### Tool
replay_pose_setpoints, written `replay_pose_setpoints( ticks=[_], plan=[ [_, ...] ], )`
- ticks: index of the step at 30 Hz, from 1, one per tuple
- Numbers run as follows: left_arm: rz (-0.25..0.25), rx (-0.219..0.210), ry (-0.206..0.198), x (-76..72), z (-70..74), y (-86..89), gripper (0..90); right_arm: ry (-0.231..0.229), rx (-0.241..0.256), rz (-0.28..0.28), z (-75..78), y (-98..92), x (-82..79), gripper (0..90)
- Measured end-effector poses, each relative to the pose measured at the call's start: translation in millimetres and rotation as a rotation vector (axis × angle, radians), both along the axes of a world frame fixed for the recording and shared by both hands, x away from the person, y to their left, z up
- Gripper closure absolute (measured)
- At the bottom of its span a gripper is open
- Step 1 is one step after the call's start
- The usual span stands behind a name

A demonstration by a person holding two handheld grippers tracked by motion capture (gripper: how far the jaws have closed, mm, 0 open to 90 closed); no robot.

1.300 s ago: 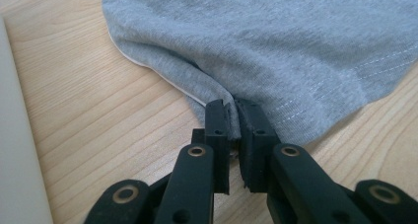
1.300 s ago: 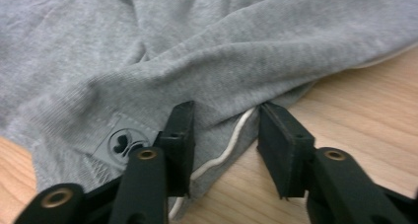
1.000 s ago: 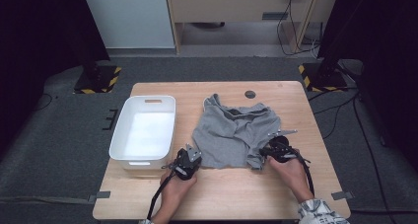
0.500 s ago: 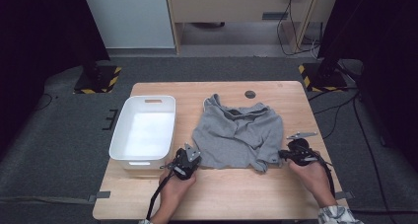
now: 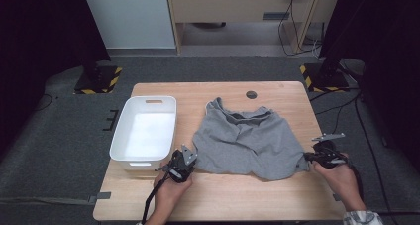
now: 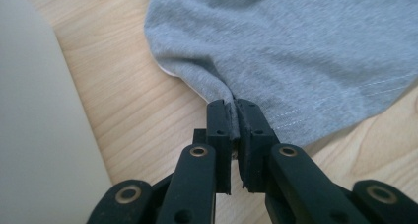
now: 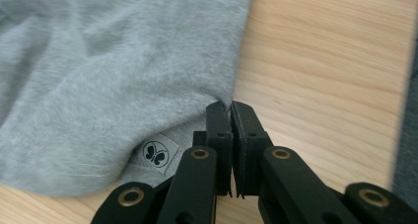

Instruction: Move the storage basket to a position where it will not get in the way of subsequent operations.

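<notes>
Desk (image 5: 277, 197): light wood, with a white bin (image 5: 145, 130) on its left half and a small dark disc (image 5: 251, 94) near the far edge. Grey T-shirt (image 5: 245, 138) lies right of the bin, mid-desk, collar toward the far side, hem toward you, body rumpled through the middle. Your left tool (image 5: 184, 161) sits at the near-left hem corner, jaws closed tight on a pinch of the fabric, as the left gripper view confirms (image 6: 231, 116). Your right tool (image 5: 317, 155) has swung out toward the right edge since half a second ago, when it was closer in over the cloth; jaws pinched on the near-right hem corner (image 7: 230, 110), beside the butterfly label (image 7: 157, 153). Judgement: that outward pull has drawn the hem wider and flatter, so the shirt looks about spread for folding; the middle creases remain.
</notes>
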State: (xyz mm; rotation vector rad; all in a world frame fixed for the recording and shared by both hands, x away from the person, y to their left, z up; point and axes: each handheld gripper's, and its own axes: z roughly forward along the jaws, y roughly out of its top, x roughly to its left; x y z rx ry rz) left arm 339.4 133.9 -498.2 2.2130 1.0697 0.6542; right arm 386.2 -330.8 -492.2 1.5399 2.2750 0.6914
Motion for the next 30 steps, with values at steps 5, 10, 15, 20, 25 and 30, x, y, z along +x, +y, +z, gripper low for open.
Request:
replay_pose_setpoints(
  ticks=[5, 10, 15, 20, 25, 30],
  plan=[
    [-0.008, 0.017, 0.010, -6.9, 1.7, 3.1, 85.1, 0.007, -0.099, -0.031, -0.5, -18.5, -0.2, 88.0],
    [-0.015, 0.019, 0.015, -13.2, 6.8, 8.0, 85.1, 0.018, -0.099, -0.062, 1.7, -33.3, 1.3, 88.0],
    [-0.013, 0.006, 0.010, -15.9, 15.8, 12.0, 85.1, -0.012, -0.080, -0.078, 12.9, -36.7, 1.5, 88.0],
    [-0.056, 0.036, 0.073, -24.8, 3.4, 11.3, 85.0, 0.025, -0.094, -0.057, 7.6, -33.7, -1.4, 87.9],
    [-0.059, 0.017, 0.092, -33.2, 0.4, 18.2, 85.1, 0.050, -0.094, -0.030, 1.3, -33.1, -12.2, 87.8],
    [-0.079, 0.027, 0.105, -43.3, -0.7, 20.4, 85.0, 0.037, -0.090, -0.021, 5.5, -33.5, -18.7, 87.8]
  ],
)
